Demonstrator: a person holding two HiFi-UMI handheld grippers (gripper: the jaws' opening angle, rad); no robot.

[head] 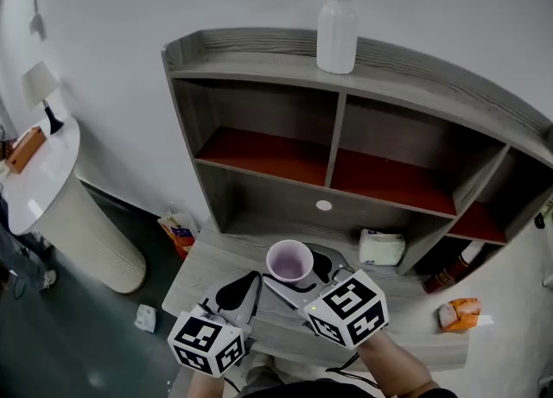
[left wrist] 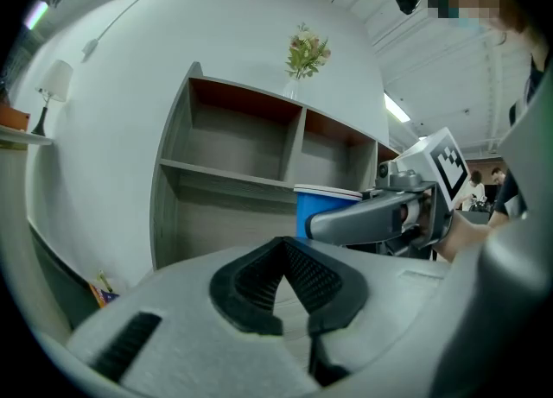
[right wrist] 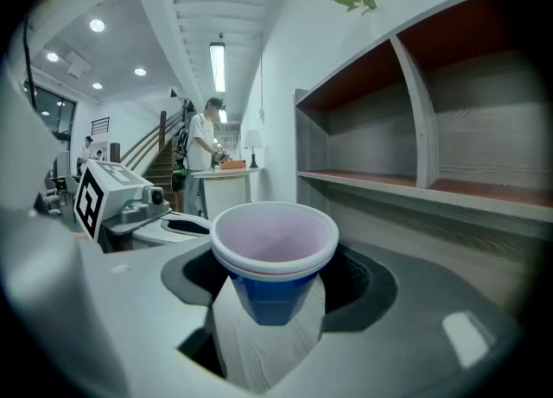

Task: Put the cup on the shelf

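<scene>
A blue cup (head: 289, 261) with a white rim and pale inside hangs upright just above the grey wooden desk (head: 423, 340), below the shelf unit (head: 268, 156). My right gripper (head: 295, 274) is shut on the cup (right wrist: 275, 254), one jaw on each side of its blue body. In the right gripper view the shelf (right wrist: 389, 182) runs along the right, close by. My left gripper (head: 238, 291) sits to the cup's left, shut and holding nothing. The left gripper view shows the cup (left wrist: 327, 208) and the right gripper (left wrist: 380, 215) ahead to its right.
A white vase (head: 337, 34) with green stems stands on the shelf unit's top. On the desk lie a tissue pack (head: 381, 248), an orange packet (head: 458, 312) and a bottle (head: 449, 275). A round white side table (head: 43, 180) stands at the left. A person (right wrist: 203, 150) stands far off.
</scene>
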